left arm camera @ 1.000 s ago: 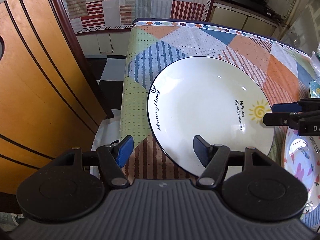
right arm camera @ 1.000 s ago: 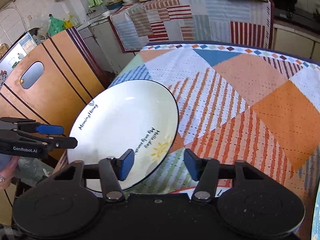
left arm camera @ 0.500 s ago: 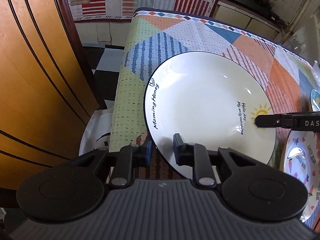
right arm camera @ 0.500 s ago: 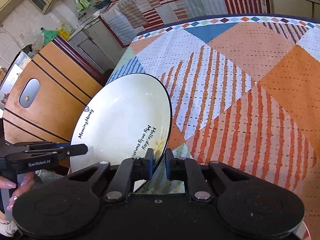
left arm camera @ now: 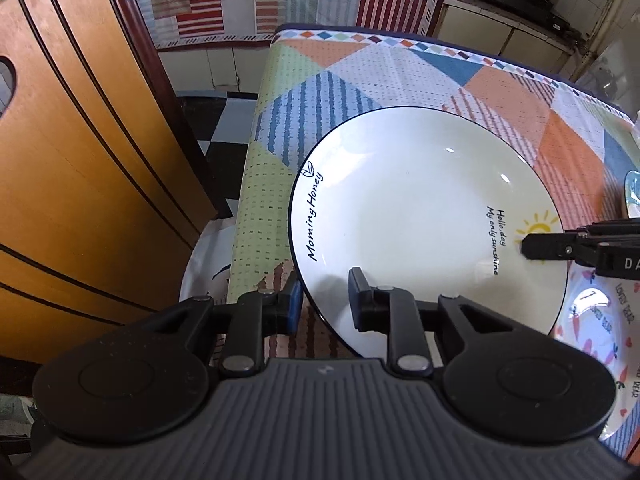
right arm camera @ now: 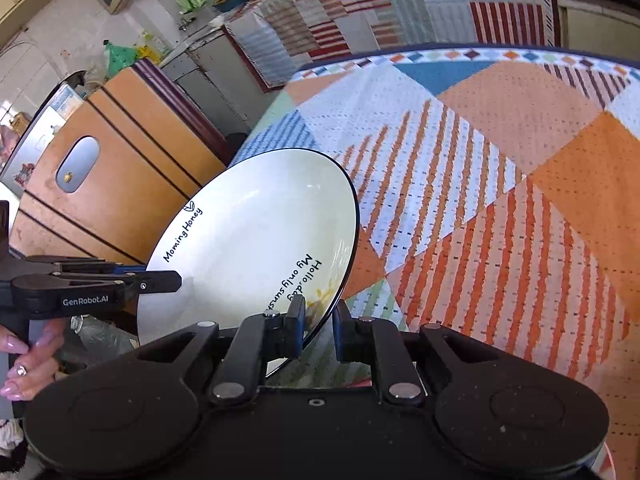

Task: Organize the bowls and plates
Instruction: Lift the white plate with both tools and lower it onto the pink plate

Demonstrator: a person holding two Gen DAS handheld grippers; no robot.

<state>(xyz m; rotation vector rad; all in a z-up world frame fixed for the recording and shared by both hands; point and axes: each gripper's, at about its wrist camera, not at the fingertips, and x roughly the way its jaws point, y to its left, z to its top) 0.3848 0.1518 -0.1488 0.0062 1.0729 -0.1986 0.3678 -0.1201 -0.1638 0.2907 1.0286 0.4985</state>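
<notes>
White plate point(left arm camera: 404, 216), dark-rimmed with black lettering and a sun, pinched by both tongs point(left arm camera: 324, 304) point(right arm camera: 318, 328).

Across the right and upper frame the patchwork tablecloth point(right arm camera: 500, 184) lies bare, open passage. At left the wooden cabinet point(left arm camera: 80, 168) stands close beside the table edge, narrowing that side. A patterned plate point(left arm camera: 600, 320) fills the lower right corner.

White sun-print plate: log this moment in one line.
object: round white ceramic plate with sun print | left tool: shut on near rim | right tool: shut on sun-side rim | surface: patchwork tablecloth
</notes>
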